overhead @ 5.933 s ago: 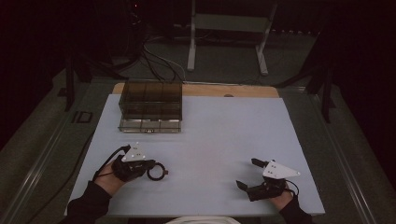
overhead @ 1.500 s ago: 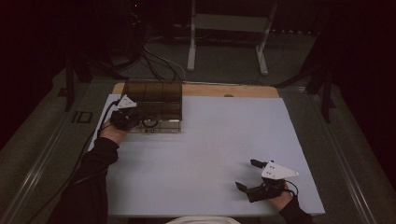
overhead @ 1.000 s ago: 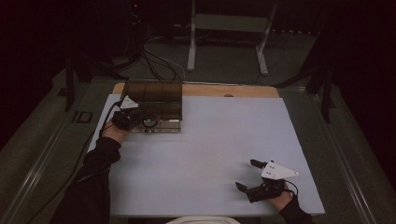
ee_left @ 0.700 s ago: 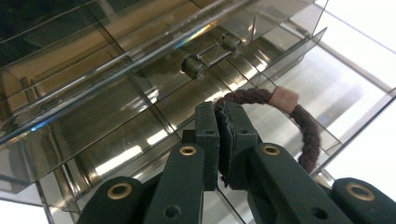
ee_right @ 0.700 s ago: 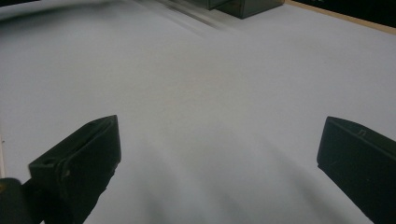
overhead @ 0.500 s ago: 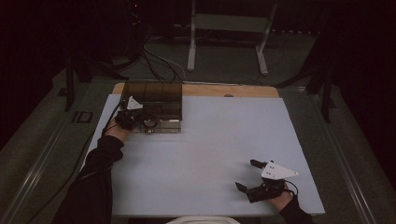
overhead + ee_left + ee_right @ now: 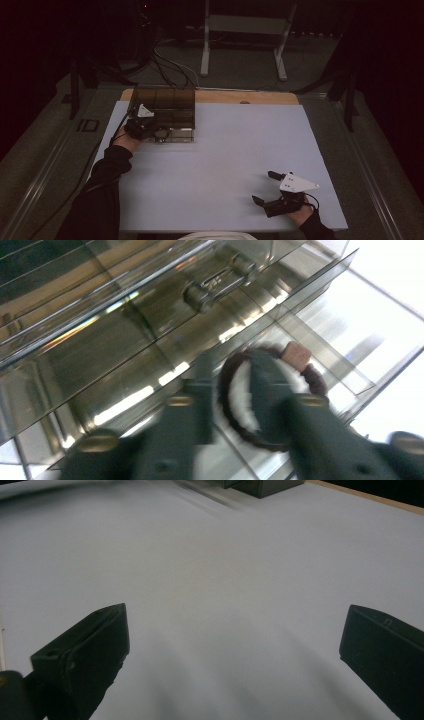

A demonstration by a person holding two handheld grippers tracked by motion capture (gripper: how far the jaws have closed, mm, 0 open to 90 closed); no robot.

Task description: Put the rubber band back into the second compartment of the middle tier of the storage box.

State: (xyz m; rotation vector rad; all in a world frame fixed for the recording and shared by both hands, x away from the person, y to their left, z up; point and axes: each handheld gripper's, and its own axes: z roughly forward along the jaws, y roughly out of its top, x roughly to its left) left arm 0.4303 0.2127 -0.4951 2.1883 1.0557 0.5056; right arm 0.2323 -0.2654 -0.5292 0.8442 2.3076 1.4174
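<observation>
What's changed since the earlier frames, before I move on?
The left hand-held gripper carried the dark hair tie from the near-left mat up to the smoked clear organizer box. Its jaws have just been opening, the tie lying around one of them. The right hand-held gripper stayed put, open.

The whole white table [image 7: 220, 150] is seen from high up, looking forward and down. The clear box [image 7: 150, 330] is seen from very close in the left gripper view, and that box [image 7: 162, 114] is shared with the high view. The table [image 7: 225, 580] is seen low and close in the right gripper view.
</observation>
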